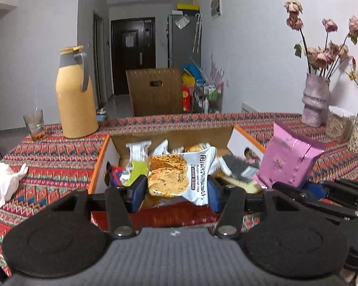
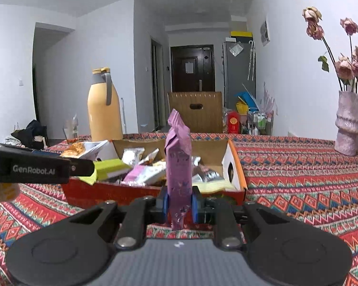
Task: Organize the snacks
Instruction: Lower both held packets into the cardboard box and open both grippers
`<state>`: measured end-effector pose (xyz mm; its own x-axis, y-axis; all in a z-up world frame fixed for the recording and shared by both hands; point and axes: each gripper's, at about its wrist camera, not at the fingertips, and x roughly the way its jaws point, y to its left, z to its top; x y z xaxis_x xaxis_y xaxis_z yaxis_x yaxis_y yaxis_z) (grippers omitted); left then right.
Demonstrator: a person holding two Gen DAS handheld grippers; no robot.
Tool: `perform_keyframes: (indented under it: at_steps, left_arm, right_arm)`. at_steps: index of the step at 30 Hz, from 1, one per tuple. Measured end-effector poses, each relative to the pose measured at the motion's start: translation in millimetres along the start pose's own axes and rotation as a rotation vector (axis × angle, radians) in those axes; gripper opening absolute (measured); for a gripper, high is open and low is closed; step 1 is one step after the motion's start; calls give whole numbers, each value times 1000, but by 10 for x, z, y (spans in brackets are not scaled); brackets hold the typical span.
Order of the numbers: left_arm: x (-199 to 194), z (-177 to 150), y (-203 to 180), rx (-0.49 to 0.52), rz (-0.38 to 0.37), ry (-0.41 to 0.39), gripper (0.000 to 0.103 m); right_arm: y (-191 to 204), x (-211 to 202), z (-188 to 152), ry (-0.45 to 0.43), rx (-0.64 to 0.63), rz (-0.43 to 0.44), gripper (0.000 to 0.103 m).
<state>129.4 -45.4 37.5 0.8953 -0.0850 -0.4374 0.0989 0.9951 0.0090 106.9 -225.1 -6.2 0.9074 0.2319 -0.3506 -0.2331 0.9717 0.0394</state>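
Observation:
My left gripper is shut on a white packet of round crackers, held above the near edge of an open cardboard box full of several snack packets. In the right wrist view my right gripper is shut on a pink snack packet, which stands upright edge-on just before the same box. That pink packet also shows at the right of the left wrist view, with the right gripper's black body under it. The left gripper's black body and its cracker packet enter the right wrist view from the left.
The box sits on a table with a red patterned cloth. A yellow thermos jug and a glass stand at the far left, a crumpled white tissue nearer. A vase of dried roses stands at the far right. A wooden chair stands behind the table.

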Motion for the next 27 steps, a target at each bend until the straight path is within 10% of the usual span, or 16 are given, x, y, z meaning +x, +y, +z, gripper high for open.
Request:
perform_keyframes:
  at_steps: [17, 22, 27]
  left_arm:
    - [739, 466, 240, -35, 70, -17, 55]
    - [914, 430, 304, -44, 95, 13, 89]
    - [859, 338, 442, -82, 102, 2, 103]
  right_arm:
    - [35, 816, 470, 6, -35, -40, 18]
    - [-6, 1121, 467, 82, -42, -67, 20]
    - [-57, 1100, 395, 84, -29, -87, 96]
